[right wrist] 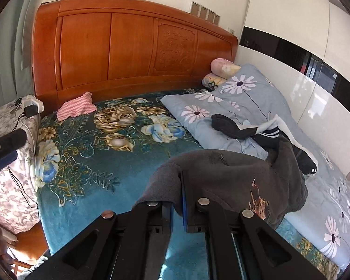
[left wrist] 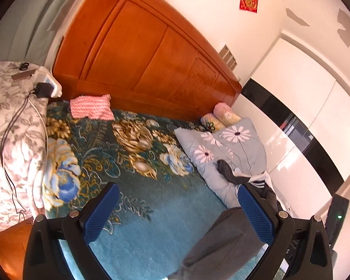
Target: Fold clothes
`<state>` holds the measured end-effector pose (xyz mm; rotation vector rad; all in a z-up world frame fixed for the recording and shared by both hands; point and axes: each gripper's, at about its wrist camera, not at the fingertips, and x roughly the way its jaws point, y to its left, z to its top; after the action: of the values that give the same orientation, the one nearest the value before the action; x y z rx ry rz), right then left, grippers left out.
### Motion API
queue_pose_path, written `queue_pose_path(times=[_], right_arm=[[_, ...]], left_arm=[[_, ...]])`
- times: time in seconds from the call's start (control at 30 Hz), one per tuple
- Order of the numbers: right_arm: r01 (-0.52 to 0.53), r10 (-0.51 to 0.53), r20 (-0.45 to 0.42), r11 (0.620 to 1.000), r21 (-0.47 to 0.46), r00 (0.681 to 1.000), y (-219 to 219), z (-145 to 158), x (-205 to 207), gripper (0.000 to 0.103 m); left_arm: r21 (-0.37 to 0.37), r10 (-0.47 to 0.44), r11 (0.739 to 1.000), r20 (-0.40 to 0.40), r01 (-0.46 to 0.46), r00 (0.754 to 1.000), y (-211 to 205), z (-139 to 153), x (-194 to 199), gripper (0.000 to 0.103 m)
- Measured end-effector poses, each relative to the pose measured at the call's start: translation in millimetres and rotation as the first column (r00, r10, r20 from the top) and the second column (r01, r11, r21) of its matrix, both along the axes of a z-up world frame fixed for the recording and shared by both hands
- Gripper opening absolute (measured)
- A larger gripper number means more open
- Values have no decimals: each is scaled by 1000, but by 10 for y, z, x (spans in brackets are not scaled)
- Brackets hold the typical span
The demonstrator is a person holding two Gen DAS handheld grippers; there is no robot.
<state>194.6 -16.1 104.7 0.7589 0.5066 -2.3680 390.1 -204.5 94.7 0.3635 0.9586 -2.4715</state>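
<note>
Status: early. No folded clothes visible anywhere, so judging by that nearly all of the job is left.

Left claw (left wrist: 178,212): spread wide, nothing between the pads, hanging over bare teal blanket (left wrist: 151,210). Dark grey garment (left wrist: 224,240) sits just right of and below its right pad, not held by this claw.

Right claw (right wrist: 177,196): clenched on that same grey garment (right wrist: 221,177), cloth bunched and draped over the fingertips, its far end trailing to the right onto the blue flowered quilt (right wrist: 233,98). Not laid flat, no crease started.

Around, left to right of the claws:
- far left: flowered cloth pile (right wrist: 11,186) with a power strip and charger (right wrist: 31,107), cables hanging down the side. Snag risk if a claw swings that way.
- ahead left: pink knitted cloth (right wrist: 75,107) by the headboard (right wrist: 133,46), untouched.
- ahead right: quilt, with black socks (right wrist: 233,127) lying on it just beyond the garment.
- far right: white wardrobe (right wrist: 291,58).

Blanket ahead of both claws is clear enough for laying out.
</note>
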Motion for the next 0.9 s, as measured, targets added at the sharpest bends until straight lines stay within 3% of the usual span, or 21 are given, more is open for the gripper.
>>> queue_pose_path(times=[0.1,0.17,0.27,0.33,0.43,0.5,0.6,0.67,0.8,0.9], right_arm=[[4,-3,39,999,-42,999,-214,-31,75,6],[6,-4,51,1000,-30,999,-366,-101,96,6],[40,-39,143,999,-3,989,-507,-403,-121,6],[45,-55,196,997,58,979,-588,-652,-263,6],[-2,-33,205,986,167,978,-637,-968,-283,9],[-68,23,210,976,206,977,-606,-1104,-204,14],[-170,118,232,962,216,966,-466,-1247,-60,35],[-213,156,273,958,193,949,-290,-1315,-14,39],[-172,143,355,984,49,924,333,-1414,-60,49],[21,2,417,998,-52,909,999,-1540,-294,49]], left_arm=[[-11,26,1000,-26,-26,999,-63,87,158,103],[-6,15,1000,-3,-15,1000,-46,72,146,103],[-8,-9,1000,52,9,999,13,2,102,103],[1,-19,1000,104,19,994,52,-109,36,103],[42,-35,999,171,28,985,86,-310,-81,103],[84,-47,996,200,30,979,109,-464,-168,103],[145,-83,989,273,44,958,186,-730,-323,103],[164,-112,985,346,57,932,245,-928,-423,103],[192,-119,981,440,36,890,350,-1321,-544,103],[261,-142,965,480,13,866,405,-1648,-664,103]])
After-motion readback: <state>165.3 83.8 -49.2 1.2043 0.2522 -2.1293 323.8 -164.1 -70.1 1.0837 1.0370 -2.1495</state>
